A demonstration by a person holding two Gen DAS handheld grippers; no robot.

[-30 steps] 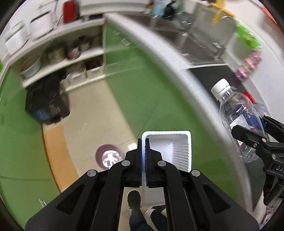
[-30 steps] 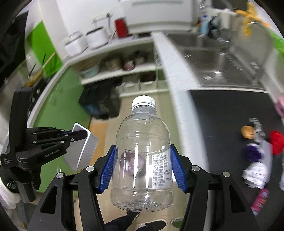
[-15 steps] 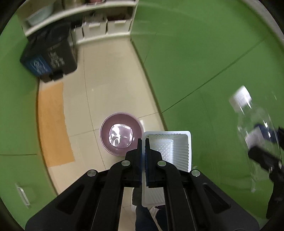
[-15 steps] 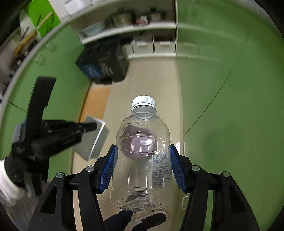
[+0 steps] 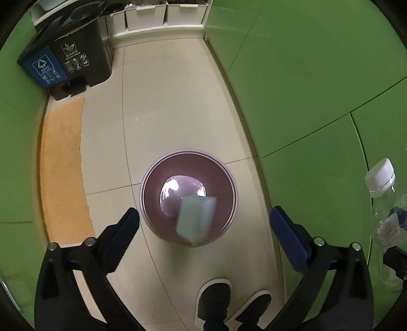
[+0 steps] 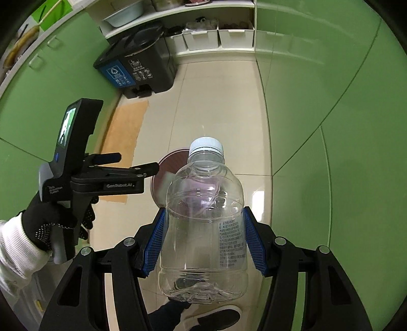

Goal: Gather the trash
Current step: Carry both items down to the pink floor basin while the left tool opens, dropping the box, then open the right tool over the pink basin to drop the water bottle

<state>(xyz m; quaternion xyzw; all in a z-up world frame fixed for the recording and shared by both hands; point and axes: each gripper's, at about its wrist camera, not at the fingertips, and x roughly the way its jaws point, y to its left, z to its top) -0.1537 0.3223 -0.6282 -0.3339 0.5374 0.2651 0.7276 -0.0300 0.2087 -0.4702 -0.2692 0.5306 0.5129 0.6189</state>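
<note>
The left gripper [image 5: 203,229] is opening, jaws wide; the white tray [image 5: 195,219] drops free between them into the purple bin [image 5: 150,193]. The right gripper [image 6: 203,244] clamps the clear bottle [image 6: 203,229].

Beige tile floor [image 5: 178,107], green cabinets [image 5: 305,76] both sides, orange mat [image 5: 61,165], white shelf bins [image 5: 145,15].

The clear, glossy plastic bottle [image 6: 203,224] carries a ribbed white plastic cap [image 6: 206,145]. The round mauve plastic bin [image 5: 188,198] shines inside. Cream floor tiles [image 5: 173,114] look smooth and glossy; the orange mat [image 5: 61,168] looks rough.
</note>
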